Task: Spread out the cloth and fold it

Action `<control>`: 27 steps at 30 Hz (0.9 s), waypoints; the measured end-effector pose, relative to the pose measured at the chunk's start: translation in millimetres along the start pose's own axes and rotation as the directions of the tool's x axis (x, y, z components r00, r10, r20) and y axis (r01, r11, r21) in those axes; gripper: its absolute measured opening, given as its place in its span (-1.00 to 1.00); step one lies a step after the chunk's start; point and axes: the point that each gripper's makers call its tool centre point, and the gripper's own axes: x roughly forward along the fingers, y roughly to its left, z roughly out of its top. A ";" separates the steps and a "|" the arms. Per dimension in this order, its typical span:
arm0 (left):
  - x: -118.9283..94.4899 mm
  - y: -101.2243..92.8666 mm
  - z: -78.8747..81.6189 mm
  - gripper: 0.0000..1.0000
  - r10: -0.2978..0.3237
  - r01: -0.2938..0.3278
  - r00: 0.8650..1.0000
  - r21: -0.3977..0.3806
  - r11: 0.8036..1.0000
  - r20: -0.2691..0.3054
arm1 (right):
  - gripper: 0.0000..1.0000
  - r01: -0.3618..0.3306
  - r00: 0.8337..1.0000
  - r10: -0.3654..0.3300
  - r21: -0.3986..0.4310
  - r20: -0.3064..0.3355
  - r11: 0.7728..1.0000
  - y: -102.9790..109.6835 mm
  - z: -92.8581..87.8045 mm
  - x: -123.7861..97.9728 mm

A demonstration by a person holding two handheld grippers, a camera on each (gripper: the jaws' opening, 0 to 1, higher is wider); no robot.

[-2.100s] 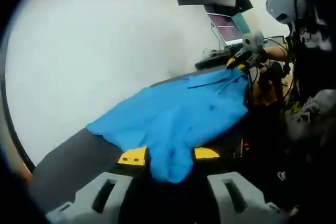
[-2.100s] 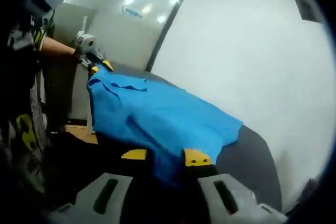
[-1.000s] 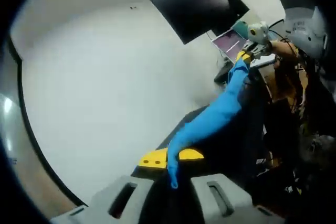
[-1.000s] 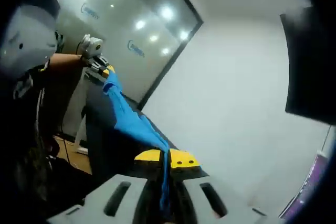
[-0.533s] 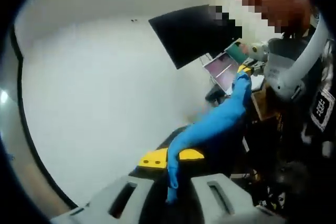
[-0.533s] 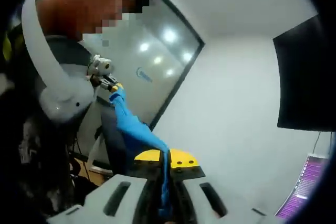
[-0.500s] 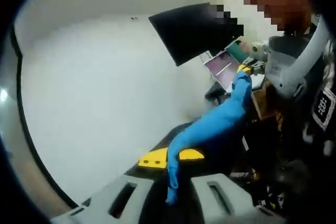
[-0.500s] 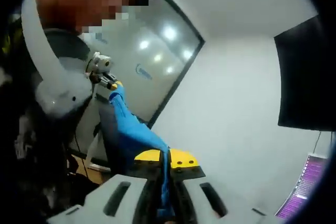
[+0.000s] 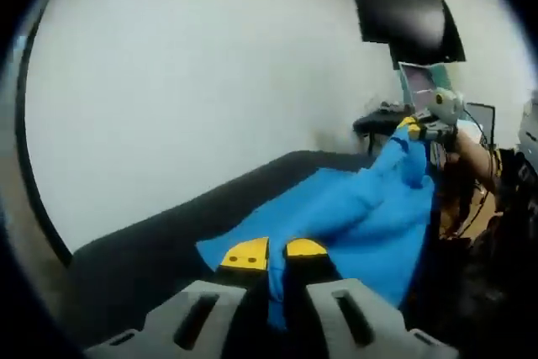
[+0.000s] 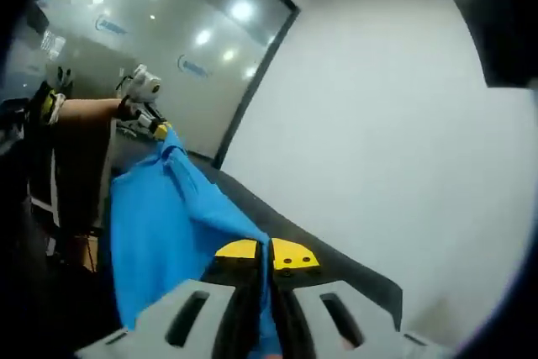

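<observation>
- Left gripper (image 9: pixel 276 250): in the left gripper view, its 2 yellow-tipped jaws are closed together on an edge of the blue cloth (image 9: pixel 353 216), which runs down between them.
- Right gripper (image 10: pixel 269 254): in the right gripper view, its 2 yellow-tipped jaws are likewise clamped on a cloth edge, with fabric passing between them.
- Blue cloth (image 10: pixel 164 224): held up between the 2 grippers as a sagging sheet. Its lower part hangs over the dark table (image 9: pixel 160 241); whether it touches the surface appears likely but cannot be confirmed from these angles.
- In the left gripper view, the right gripper (image 9: pixel 424 128) is seen at the far corner of the cloth, with a forearm (image 9: pixel 471 153) behind it.
- In the right gripper view, the left gripper (image 10: pixel 151 124) is seen at the opposite corner, with a bare forearm (image 10: pixel 88 109) leading to it.
- Surroundings: white wall (image 9: pixel 193 81), a dark wall-mounted panel (image 9: pixel 403 10), a lit screen (image 9: pixel 418 83) beneath it, and a glass partition (image 10: pixel 176 48) reflecting ceiling lights.
</observation>
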 end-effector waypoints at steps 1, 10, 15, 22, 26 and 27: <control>15.9 8.6 -1.5 -0.96 -0.017 0.017 1.000 -0.004 1.000 -0.009 | -0.98 -0.028 0.999 0.029 0.025 -0.025 0.999 -6.6 -9.2 12.1; 133.0 58.0 -58.1 -0.94 -0.151 0.099 0.974 -0.283 0.954 -0.168 | -0.98 -0.020 0.955 0.162 0.488 -0.249 0.873 -69.5 -140.5 113.6; 170.9 83.9 -94.8 -0.82 -0.036 0.006 0.996 -0.318 0.948 -0.087 | -0.83 0.040 0.941 0.109 0.423 -0.322 0.905 -80.9 -190.7 141.5; 174.2 107.2 -92.6 -0.67 0.095 -0.064 0.993 -0.375 0.925 0.066 | -0.74 0.048 0.970 0.065 0.448 -0.234 0.893 -97.7 -195.8 160.2; 175.7 121.0 -103.0 -0.60 0.152 -0.118 0.988 -0.480 0.869 0.032 | -0.71 0.108 0.977 0.023 0.588 -0.210 0.802 -107.8 -197.9 163.0; 176.0 122.0 -104.1 -0.59 0.147 -0.112 0.989 -0.502 0.858 0.030 | -0.71 0.093 0.977 0.035 0.566 -0.211 0.819 -106.2 -198.9 161.7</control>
